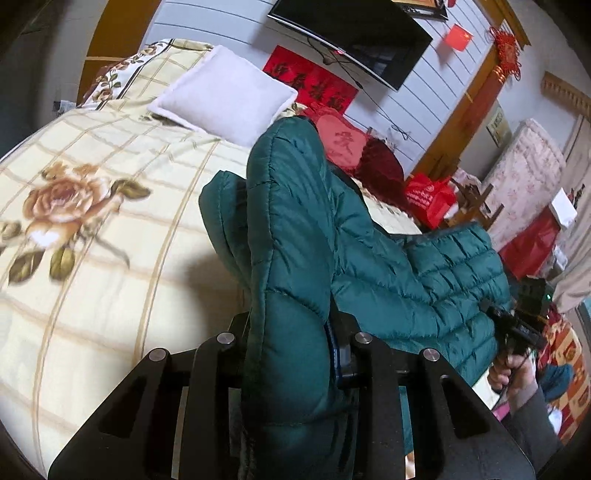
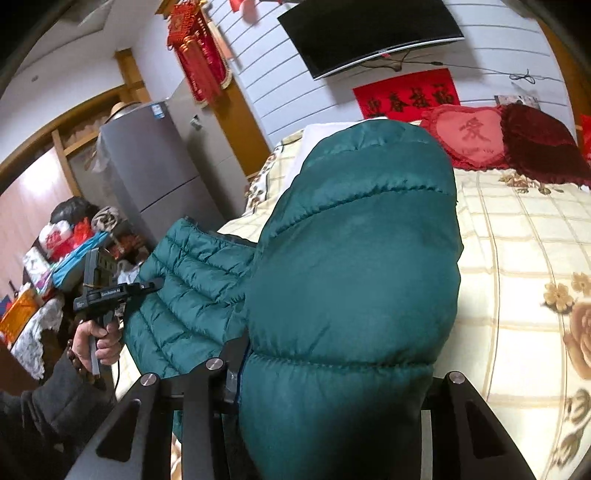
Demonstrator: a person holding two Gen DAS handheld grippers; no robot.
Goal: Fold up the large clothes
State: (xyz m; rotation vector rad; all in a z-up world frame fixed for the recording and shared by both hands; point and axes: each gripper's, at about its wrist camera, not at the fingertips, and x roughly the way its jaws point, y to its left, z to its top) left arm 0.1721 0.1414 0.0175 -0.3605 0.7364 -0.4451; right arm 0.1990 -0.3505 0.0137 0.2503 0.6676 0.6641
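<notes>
A dark green quilted puffer jacket (image 1: 388,266) is lifted above the bed, stretched between both grippers. My left gripper (image 1: 291,343) is shut on a thick fold of the jacket, which bulges up between its fingers and hides the tips. It also shows from outside in the right wrist view (image 2: 155,284), held by a hand at the jacket's left edge. My right gripper (image 2: 332,373) is shut on another puffy fold of the jacket (image 2: 351,258), its fingertips hidden by fabric. It shows in the left wrist view (image 1: 491,310) at the jacket's right edge.
The bed (image 1: 92,258) has a cream checked cover with rose prints. A white pillow (image 1: 225,96) and red cushions (image 2: 476,136) lie at its head. A TV (image 2: 369,33) hangs on the wall. A grey fridge (image 2: 155,173) and cluttered bags (image 1: 428,199) stand beside the bed.
</notes>
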